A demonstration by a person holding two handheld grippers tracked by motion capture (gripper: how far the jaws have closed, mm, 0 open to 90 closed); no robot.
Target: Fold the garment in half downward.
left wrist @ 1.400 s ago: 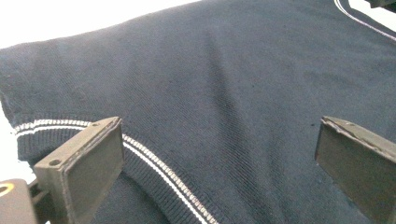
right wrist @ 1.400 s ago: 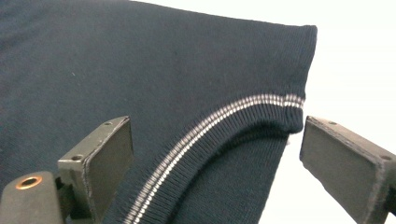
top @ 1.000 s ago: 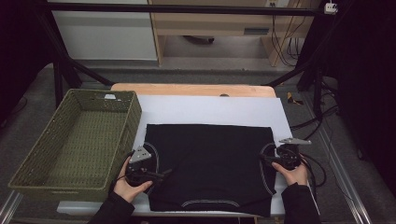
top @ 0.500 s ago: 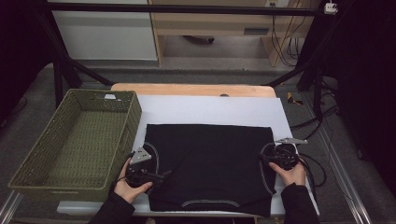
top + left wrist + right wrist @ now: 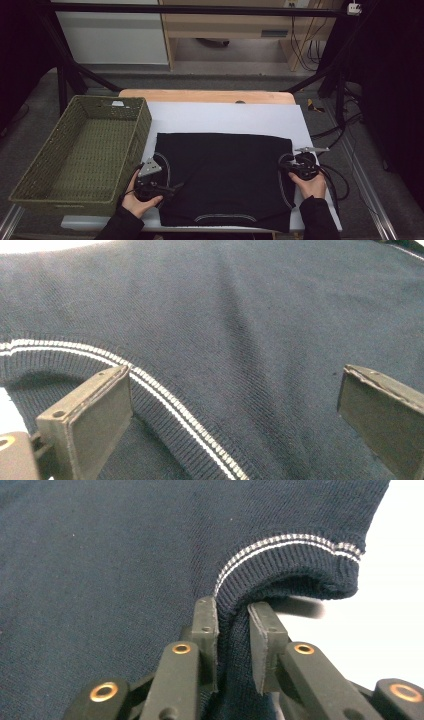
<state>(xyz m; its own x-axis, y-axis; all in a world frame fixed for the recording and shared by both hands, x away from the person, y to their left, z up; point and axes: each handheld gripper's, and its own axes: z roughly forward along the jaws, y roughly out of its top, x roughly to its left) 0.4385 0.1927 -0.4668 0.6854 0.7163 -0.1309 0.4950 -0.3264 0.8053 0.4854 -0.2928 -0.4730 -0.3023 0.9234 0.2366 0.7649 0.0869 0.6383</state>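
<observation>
A dark navy knit garment point(image 5: 225, 175) lies flat on a white sheet point(image 5: 225, 117). Its ribbed edges carry thin white stripes. My left gripper point(image 5: 169, 189) rests on the garment's left side. In the left gripper view it point(image 5: 235, 382) stands open, its jaws wide apart over the striped rib point(image 5: 165, 400) and not pressing it. My right gripper point(image 5: 287, 169) is at the garment's right edge. Its jaws have just been closing, and in the right gripper view it point(image 5: 232, 609) is shut on a raised fold of the striped ribbed edge point(image 5: 280, 545).
A green woven basket point(image 5: 145, 120) stands at the left, close beside the garment. The white sheet covers a wooden table point(image 5: 200, 94), and cables point(image 5: 345, 180) trail at the right. Dark frame legs point(image 5: 65, 85) rise behind the table.
My right hand has shifted slightly onto the garment's right edge. The left hand and the garment lie as before.
</observation>
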